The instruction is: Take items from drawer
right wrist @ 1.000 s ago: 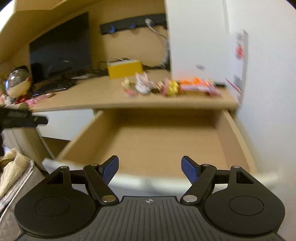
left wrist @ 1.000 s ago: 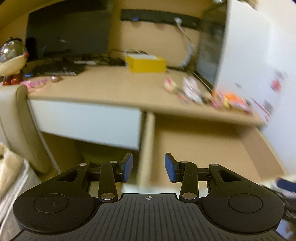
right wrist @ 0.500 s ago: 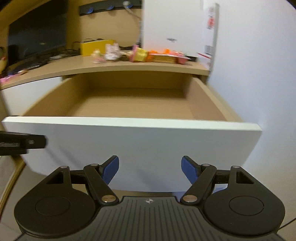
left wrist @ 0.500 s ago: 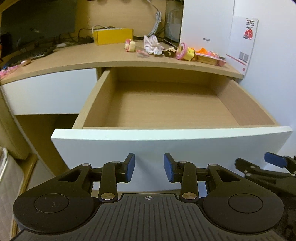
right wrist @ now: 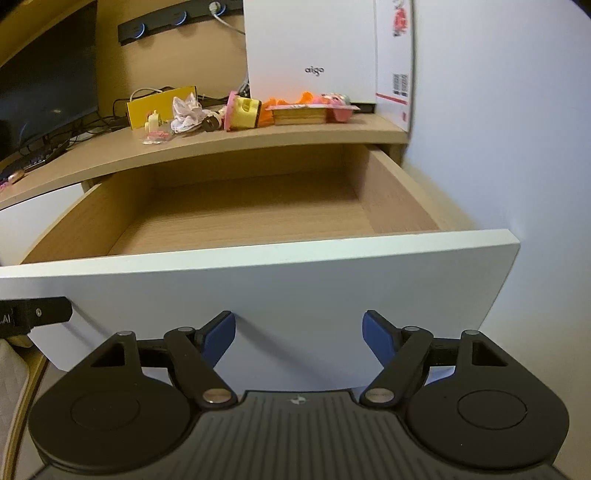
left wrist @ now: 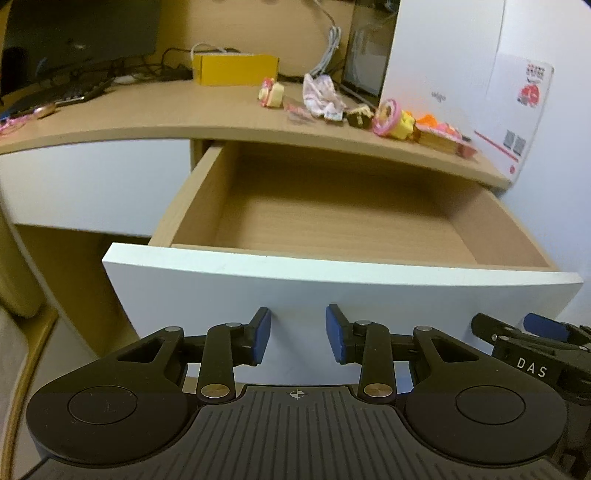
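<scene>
The wooden drawer [left wrist: 332,221] stands pulled out under the desk, and its floor shows bare in both views [right wrist: 240,218]. Its white front panel [left wrist: 332,291] sits just ahead of both sets of fingers. My left gripper [left wrist: 298,334] is low in front of the panel's middle, jaws narrowing slightly with nothing between them. My right gripper [right wrist: 299,336] is open and empty before the panel's right half [right wrist: 295,291]; its blue tip [left wrist: 543,328] shows at the left view's right edge. Several small toys and packets [left wrist: 391,118] lie on the desk top above the drawer.
A white carton [right wrist: 314,48] stands on the desk's right end against the white wall [right wrist: 498,147]. A yellow box [left wrist: 236,74], cables, a keyboard and a dark monitor [left wrist: 74,33] sit further left. A closed white drawer front [left wrist: 92,184] is to the left.
Both grippers have sunk and drawn back, so the drawer's white front now fills the space ahead of the fingers. The left view swung from the desk onto the drawer; its jaws narrowed a little.
</scene>
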A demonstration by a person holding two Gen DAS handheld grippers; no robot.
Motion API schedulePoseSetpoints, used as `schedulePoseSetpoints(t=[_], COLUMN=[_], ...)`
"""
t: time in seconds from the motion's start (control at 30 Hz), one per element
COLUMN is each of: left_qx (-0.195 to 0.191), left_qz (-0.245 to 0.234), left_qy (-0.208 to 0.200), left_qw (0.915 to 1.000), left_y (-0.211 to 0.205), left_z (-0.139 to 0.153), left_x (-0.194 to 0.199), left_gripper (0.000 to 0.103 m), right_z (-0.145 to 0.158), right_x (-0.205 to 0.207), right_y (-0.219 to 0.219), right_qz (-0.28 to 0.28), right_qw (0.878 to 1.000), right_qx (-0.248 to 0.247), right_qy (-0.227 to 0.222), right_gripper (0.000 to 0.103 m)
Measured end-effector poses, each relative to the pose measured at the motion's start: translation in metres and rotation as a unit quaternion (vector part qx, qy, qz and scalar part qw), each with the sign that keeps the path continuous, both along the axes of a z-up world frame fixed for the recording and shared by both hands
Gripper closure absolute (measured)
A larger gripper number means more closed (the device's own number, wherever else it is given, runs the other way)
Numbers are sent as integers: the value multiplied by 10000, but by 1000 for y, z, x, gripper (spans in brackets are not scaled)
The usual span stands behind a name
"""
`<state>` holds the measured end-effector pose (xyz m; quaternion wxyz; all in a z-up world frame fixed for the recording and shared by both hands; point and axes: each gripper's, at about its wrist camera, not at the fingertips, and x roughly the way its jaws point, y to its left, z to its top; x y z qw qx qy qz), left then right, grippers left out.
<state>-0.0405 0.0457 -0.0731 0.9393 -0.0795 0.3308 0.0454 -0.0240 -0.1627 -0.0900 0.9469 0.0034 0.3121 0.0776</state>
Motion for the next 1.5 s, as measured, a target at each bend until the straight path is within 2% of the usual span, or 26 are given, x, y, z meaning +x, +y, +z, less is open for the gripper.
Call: schedulePoseSetpoints(t=[0.17,0.27,0.4,0.83,1.07,1.17,1.27,1.5], left_qx=[125,20,272,258,220,88,1,-105], left_qz=[-41,-42,-170,-216,-282,-274,-298,-239], left_qy=[-234,-367,-575,-658,-631,-521,-426,-216], left_qw=[9996,9993,9978,9973,9974,9982,9986,9994], left_y=[3,10,11,26,37,41,41,39], left_z=[-9,-11,-18,-25,-26,-28,-33,-39], left_x=[32,53,76,148,174,181,185,191], left_gripper=[66,66,66,66,65,65,64,61], right_z=[-2,-3,-6,-5,-6,-8,-13,-8], right_x=[39,59,85,150,180,188,191,190], right_y=[1,10,22,44,52,56,60,59], right_qz=[-90,0,1,-167,-272,-242,-125,-199], right_qw=[9999,9990,9979,9948,9947,9952,9951,9961], right_qx=[-98,-374,-504,-697,-674,-673,-740,-719], right_qy=[-78,-242,-397,-724,-733,-673,-646,-480], right_gripper=[27,27,27,27,27,24,20,20])
